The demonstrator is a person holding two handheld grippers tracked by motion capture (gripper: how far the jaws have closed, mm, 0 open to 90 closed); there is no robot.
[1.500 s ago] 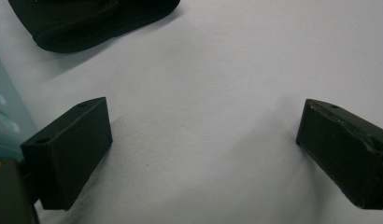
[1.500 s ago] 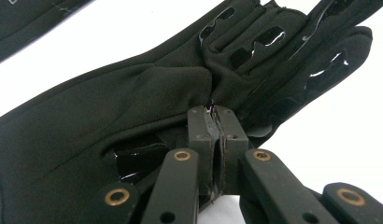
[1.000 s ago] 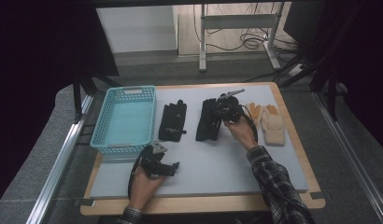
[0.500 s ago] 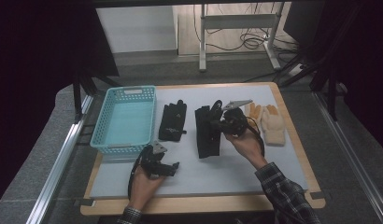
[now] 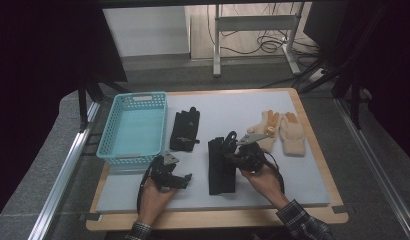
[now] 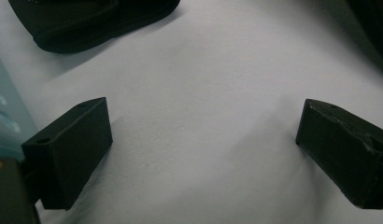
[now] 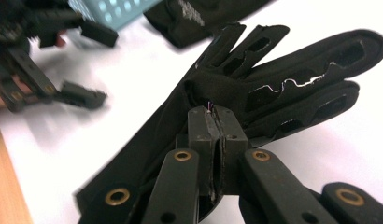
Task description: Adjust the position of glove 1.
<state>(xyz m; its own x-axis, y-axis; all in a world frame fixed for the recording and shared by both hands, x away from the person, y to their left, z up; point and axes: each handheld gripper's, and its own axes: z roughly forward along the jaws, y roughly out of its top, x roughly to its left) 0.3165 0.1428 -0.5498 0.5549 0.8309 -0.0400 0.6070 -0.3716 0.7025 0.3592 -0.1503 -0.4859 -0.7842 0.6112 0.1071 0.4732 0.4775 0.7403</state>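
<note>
Right hand-held gripper (image 5: 232,145) clenching long black fabric glove (image 5: 221,167), long axis running 12-to-6; turquoise plastic basket (image 5: 134,128) lying toward 10 o'clock; left hand-held gripper (image 5: 179,179) resting released.

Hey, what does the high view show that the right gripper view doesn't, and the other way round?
High view alone: the tan gloves, the whole table, the person's hands and sleeves, the floor and desk legs beyond. Right gripper view alone: the right gripper shut on a fold of the black glove, seen close. Both: that glove, the second black glove, the blue basket, and the left gripper, open.
</note>
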